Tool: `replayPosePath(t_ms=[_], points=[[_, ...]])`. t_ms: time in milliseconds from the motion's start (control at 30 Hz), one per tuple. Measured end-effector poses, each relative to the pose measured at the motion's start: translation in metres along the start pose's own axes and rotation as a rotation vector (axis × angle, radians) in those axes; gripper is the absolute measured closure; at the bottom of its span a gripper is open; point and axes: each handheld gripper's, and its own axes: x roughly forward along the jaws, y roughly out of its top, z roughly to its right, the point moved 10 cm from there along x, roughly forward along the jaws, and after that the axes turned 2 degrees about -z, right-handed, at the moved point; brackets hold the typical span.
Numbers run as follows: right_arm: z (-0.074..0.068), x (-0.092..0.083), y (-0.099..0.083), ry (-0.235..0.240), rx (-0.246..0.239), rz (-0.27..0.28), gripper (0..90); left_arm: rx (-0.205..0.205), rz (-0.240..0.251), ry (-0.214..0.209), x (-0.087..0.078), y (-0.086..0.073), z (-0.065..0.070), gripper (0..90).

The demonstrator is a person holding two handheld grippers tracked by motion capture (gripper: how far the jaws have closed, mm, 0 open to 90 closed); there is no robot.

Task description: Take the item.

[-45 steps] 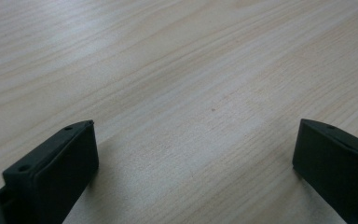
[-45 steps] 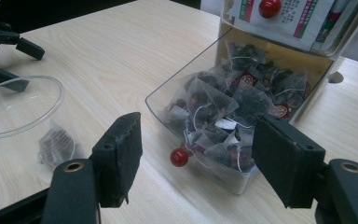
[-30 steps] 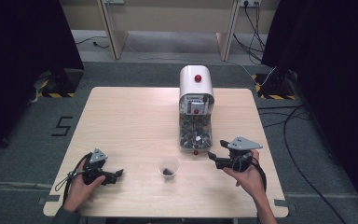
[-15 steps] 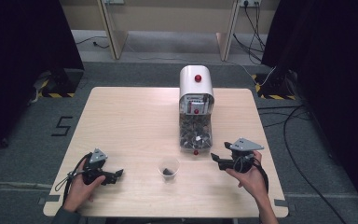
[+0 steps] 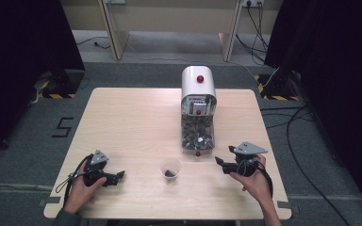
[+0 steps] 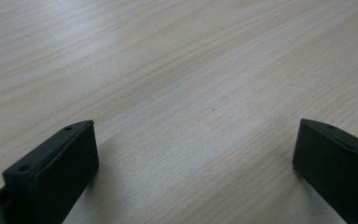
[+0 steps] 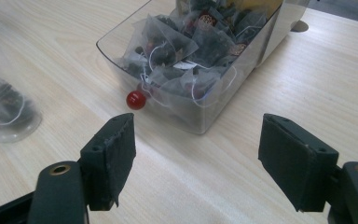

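Two grippers are held with jaws spread and empty; the right gripper (image 7: 196,158) is nearer the tea-bag bin (image 7: 186,60), which lies just ahead of its jaws, while the left gripper (image 5: 104,175) is held well apart from the bin.

This looks like a lab or recording studio set up for tabletop trials, not a home. A lone pale wood table (image 5: 136,117) stands on grey carpet (image 5: 23,155) hemmed in by black curtains (image 5: 23,37), with loose cables (image 5: 306,127) trailing over the floor and yellow-and-black hazard tape (image 5: 273,96) at the feet of stands on either side. A number marked on the carpet (image 5: 64,127) (it reads as a 5) and plain wooden panels (image 5: 169,19) with wall sockets behind add to the test-station look.
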Motion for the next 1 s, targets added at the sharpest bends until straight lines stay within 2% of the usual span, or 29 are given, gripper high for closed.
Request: replayPosePath(t_ms=[1000], points=[[-0.001,0.003,-0.026,-0.011,0.008,-0.059,26.4,0.0,0.0,0.0,0.0,0.0,0.0,0.0]])
